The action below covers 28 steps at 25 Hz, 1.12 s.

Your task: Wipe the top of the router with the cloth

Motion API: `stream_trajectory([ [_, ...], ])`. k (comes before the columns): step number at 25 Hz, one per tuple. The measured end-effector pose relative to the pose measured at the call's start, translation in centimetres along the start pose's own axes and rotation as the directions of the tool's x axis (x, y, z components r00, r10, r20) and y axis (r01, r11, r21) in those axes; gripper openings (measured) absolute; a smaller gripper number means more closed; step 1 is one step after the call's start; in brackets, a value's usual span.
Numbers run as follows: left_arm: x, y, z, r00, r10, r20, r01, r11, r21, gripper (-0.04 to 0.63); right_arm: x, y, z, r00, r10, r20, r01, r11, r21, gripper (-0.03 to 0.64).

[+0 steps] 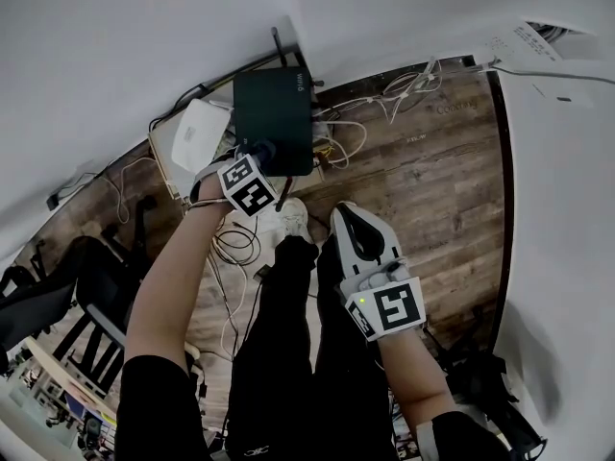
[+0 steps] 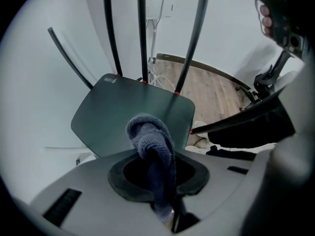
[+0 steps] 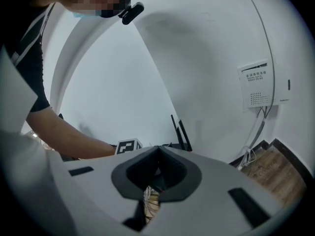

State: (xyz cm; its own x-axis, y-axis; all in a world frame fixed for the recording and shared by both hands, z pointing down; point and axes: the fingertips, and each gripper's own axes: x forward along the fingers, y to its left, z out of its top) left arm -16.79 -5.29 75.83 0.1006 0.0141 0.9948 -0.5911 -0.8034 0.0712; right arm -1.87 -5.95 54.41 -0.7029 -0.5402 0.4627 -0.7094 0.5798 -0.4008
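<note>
The dark green router (image 1: pixel 274 113) lies flat against the white wall, and several thin antennas (image 2: pixel 142 33) stand up from its back edge. My left gripper (image 1: pixel 263 157) hovers over the router's near edge, shut on a dark blue cloth (image 2: pixel 153 142). The cloth bulges out between the jaws, just above the router top (image 2: pixel 123 114). My right gripper (image 1: pixel 352 225) is held back over the floor, away from the router, its jaws closed together with nothing between them (image 3: pixel 157 150). From the right gripper view only the router's antennas (image 3: pixel 180 132) show.
A white box-shaped device (image 1: pixel 197 133) sits just left of the router. Loose cables (image 1: pixel 235 243) trail over the wooden floor (image 1: pixel 423 181). The person's shoe (image 1: pixel 294 217) stands near the router. Dark furniture (image 1: pixel 86 296) is at the left. A white wall box (image 3: pixel 257 85) hangs on the right.
</note>
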Motion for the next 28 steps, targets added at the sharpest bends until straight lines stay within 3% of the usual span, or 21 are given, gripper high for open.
stream_trajectory([
  [4,0.3,-0.8,0.6,0.985,-0.169,0.045,0.169,0.986,0.001,0.066,-0.1,-0.6,-0.3,1.000,-0.003,-0.006,0.003,1.000,0.017,0.000],
  [8,0.1,-1.5,1.8,0.963,-0.267,0.038,0.263,0.961,0.086,0.064,-0.4,-1.3,-0.6,1.000,-0.021,-0.004,0.021,0.999,0.037,0.000],
  [13,0.3,-3.2,2.8,0.929,-0.369,0.009,0.362,0.915,0.178,0.064,-0.8,-1.8,-0.6,0.999,-0.041,0.002,0.041,0.998,0.050,0.000],
  [17,0.1,-5.0,4.1,0.884,-0.467,0.016,0.452,0.865,0.218,0.064,-1.5,-2.9,-0.5,0.997,-0.077,0.012,0.076,0.995,0.065,0.000],
  [22,0.1,-6.0,5.3,0.849,-0.528,-0.009,0.511,0.816,0.270,0.064,-2.2,-4.0,-0.5,0.993,-0.116,0.021,0.114,0.990,0.084,0.000],
  [25,0.2,-6.1,6.0,0.843,-0.538,-0.012,0.521,0.810,0.270,0.064,-2.3,-3.9,-0.6,0.992,-0.124,0.025,0.121,0.988,0.096,0.000],
  [28,0.3,-5.2,6.9,0.846,-0.532,0.027,0.515,0.830,0.216,0.064,-2.2,-3.6,-0.7,0.992,-0.125,0.027,0.122,0.987,0.106,0.000],
])
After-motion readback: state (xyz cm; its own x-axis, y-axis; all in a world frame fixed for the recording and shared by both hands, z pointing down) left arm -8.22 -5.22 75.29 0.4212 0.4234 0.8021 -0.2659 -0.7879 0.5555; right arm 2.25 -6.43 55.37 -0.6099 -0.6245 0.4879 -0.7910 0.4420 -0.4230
